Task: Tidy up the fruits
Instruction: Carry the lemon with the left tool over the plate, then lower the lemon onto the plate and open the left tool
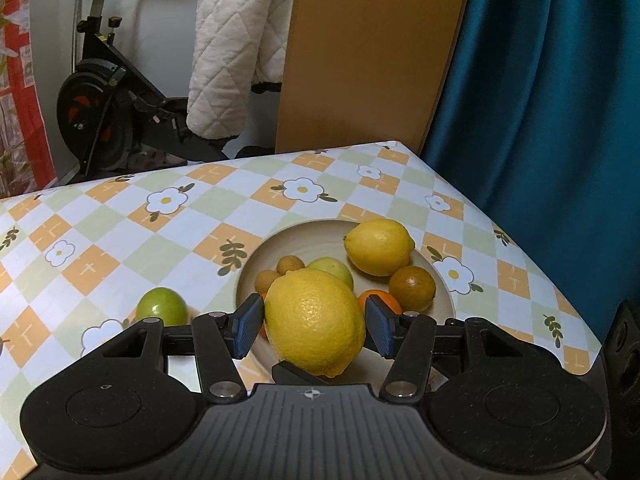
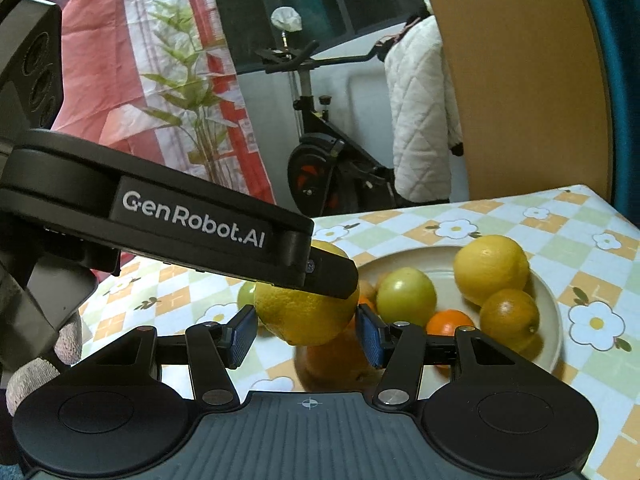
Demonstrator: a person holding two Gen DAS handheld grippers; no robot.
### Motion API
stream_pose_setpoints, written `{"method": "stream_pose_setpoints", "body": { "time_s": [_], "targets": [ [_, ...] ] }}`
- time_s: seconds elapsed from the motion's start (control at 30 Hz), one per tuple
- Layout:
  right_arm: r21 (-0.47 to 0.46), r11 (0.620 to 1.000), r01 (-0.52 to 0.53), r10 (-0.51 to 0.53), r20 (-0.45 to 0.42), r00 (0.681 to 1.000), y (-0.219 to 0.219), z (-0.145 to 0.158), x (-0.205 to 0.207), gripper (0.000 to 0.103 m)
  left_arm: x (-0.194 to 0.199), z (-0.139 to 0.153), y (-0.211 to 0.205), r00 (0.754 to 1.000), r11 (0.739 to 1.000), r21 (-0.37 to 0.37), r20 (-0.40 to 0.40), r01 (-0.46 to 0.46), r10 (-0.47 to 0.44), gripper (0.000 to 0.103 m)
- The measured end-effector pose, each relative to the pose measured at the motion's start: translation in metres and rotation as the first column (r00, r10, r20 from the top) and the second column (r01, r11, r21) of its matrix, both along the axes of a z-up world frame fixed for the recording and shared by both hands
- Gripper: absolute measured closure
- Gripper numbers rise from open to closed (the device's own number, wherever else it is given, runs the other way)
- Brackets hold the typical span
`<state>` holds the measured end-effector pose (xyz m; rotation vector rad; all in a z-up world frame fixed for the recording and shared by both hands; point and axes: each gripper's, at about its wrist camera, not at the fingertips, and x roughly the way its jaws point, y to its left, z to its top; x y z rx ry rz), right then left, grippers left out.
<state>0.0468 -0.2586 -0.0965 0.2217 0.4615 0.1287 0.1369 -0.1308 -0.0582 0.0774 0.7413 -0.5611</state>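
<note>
Over the plate: the left tongs (image 1: 315,322) grip a large lemon (image 1: 315,320), one blue pad pressed to each side of it, held above the near edge of the beige plate (image 1: 288,240).
Left tongs from the other side: they reach in from the left, a black finger (image 2: 332,276) lying across the large lemon's (image 2: 304,316) top.
Right tongs (image 2: 306,334): spread open with nothing in their grasp, pads standing either side of the held lemon, seemingly nearer the camera.
Plate contents: a second lemon (image 1: 379,246) at the far right, a greenish-orange citrus (image 1: 412,286) beside it, a small orange (image 1: 380,300), a pale green fruit (image 1: 334,270) and two little tan fruits (image 1: 280,272).
Off the plate: a green lime (image 1: 162,306) rests on the checked, flowered surface (image 1: 160,232), left of the plate.
Under the right tongs: an orange fruit (image 2: 336,364), partly hidden.
Background: an exercise bike (image 1: 108,100) draped with a white quilted cloth (image 1: 236,48), and a teal curtain (image 1: 552,100).
</note>
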Motion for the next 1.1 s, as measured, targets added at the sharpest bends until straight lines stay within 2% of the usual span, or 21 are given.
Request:
{"method": "stream_pose_setpoints", "body": {
  "time_s": [0.6, 1.1],
  "targets": [
    [0.028, 0.998, 0.054, -0.054, -0.028, 0.998, -0.023, -0.008, 0.004, 0.053, 0.009, -0.008, -0.024, 1.0, 1.0, 0.021, -0.013, 0.021, -0.021, 0.044],
    [0.011, 0.995, 0.098, -0.097, -0.047, 0.994, -0.028, -0.012, 0.01, 0.052, 0.016, -0.015, -0.035, 0.999, 0.999, 0.034, -0.022, 0.041, -0.04, 0.044]
  ]
}}
